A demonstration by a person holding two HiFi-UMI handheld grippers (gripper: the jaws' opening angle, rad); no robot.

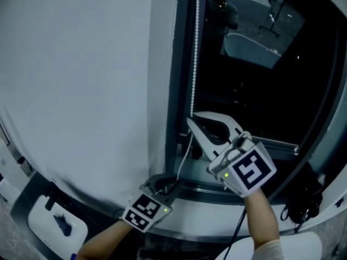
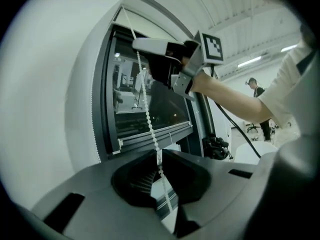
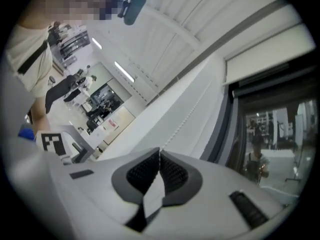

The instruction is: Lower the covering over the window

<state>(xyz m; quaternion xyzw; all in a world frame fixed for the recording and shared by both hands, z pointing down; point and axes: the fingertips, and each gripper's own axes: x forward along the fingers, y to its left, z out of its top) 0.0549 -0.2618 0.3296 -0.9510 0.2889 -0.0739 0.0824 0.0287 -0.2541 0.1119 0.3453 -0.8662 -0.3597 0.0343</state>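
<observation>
Bead chain [image 1: 194, 53]: smooth plastic. Window glass [image 1: 260, 91]: glossy, reflective. Wall [image 1: 81, 64]: smooth, matt. Left hand-held gripper [image 2: 159, 154]: matt plastic.

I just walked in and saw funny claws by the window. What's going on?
A person stands at a window with a two-jaw gripper in each hand, working its pull chain. The left gripper is shut on the white bead chain low down. The right gripper is higher up and looks closed on the same chain. The glass is dark and bare, so nothing has been lowered over it yet.
</observation>
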